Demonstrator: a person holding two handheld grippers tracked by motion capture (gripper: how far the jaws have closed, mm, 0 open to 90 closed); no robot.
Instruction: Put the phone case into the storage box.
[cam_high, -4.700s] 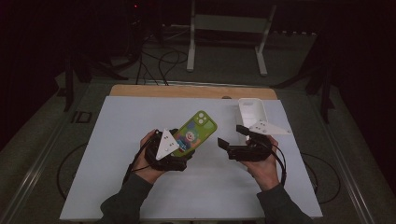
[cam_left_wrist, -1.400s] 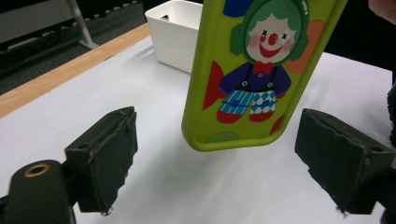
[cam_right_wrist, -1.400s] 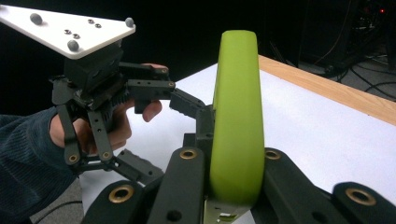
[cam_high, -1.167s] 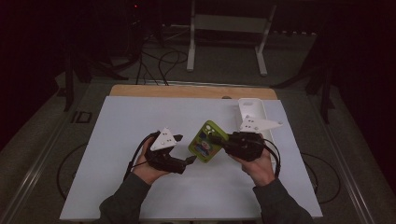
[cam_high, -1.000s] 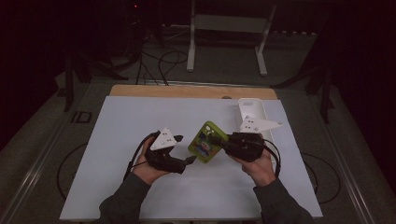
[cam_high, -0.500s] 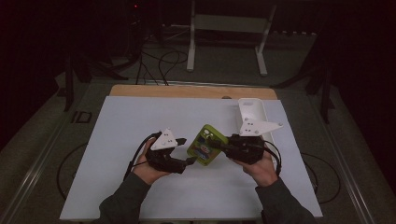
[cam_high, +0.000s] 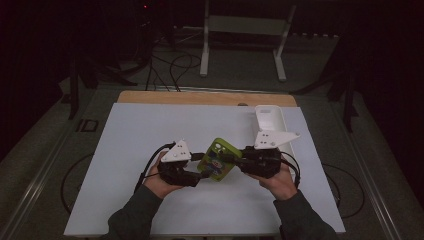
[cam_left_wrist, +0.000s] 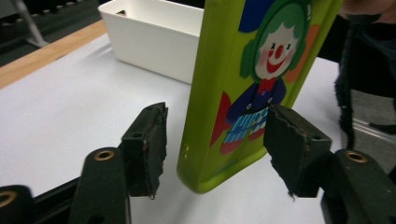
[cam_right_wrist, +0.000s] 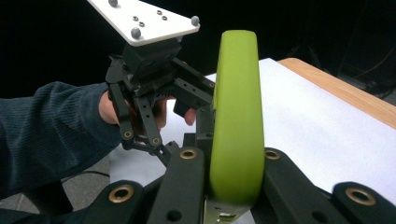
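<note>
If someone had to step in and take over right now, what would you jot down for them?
Right tool: shut on the green phone case, pinching its edge and holding it above the white mat.
Left tool: open, jaws on either side of the case's lower end, the clown picture facing one jaw; not yet gripping.
White tray: on the mat at the far right, behind the right tool.
Done: case lifted and presented between both tools.
Left: probably close the left tool on the case; what follows is unclear.
</note>
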